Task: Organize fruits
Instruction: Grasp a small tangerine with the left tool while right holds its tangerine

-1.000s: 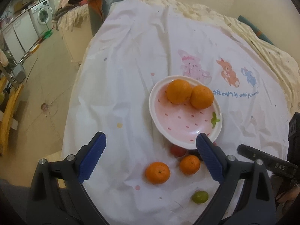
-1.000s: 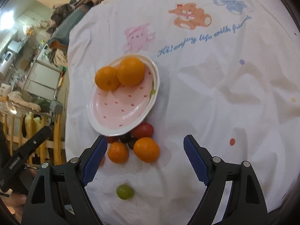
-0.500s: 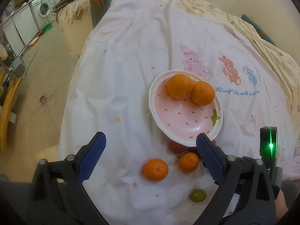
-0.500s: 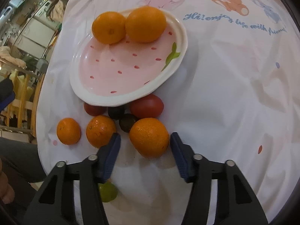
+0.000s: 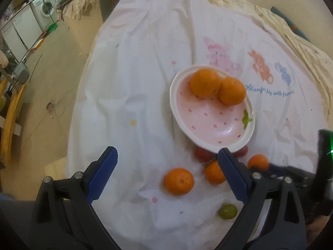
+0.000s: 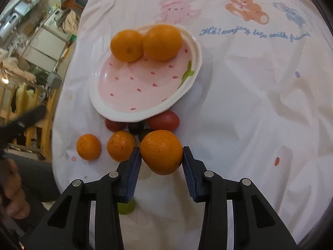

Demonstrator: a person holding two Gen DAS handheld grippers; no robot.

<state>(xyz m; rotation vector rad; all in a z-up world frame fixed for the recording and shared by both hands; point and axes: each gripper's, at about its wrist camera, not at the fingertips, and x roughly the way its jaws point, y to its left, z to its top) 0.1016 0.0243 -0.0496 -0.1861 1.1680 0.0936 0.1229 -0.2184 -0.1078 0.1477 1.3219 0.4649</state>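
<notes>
My right gripper [image 6: 162, 155] has its jaws just closing around the big orange [image 6: 161, 152]. In the right wrist view both blue pads touch its sides, so I judge that I have it gripped, though it seems to sit on the white cloth [image 6: 249, 104] and is not lifted yet. I took this orange because it lies nearest to me, at the front of the group, with free room on both sides for the pads.

The pink plate [image 6: 104, 108] is just behind the group. Two oranges [image 6: 145, 42] lie already on its far part, so the near part is free for the next fruit. I think that is where this one should go.

Between the plate and my orange there are red fruits [image 6: 163, 120] and a dark one [image 6: 135, 127], close to the plate's rim. Two small oranges [image 6: 104, 146] lie to the left, and a green fruit [image 5: 227, 211] sits nearer to me.

My left gripper [image 5: 166, 175] hangs above the cloth with jaws wide apart and nothing in them. It waits at the side, I suppose, so the right one has room.
</notes>
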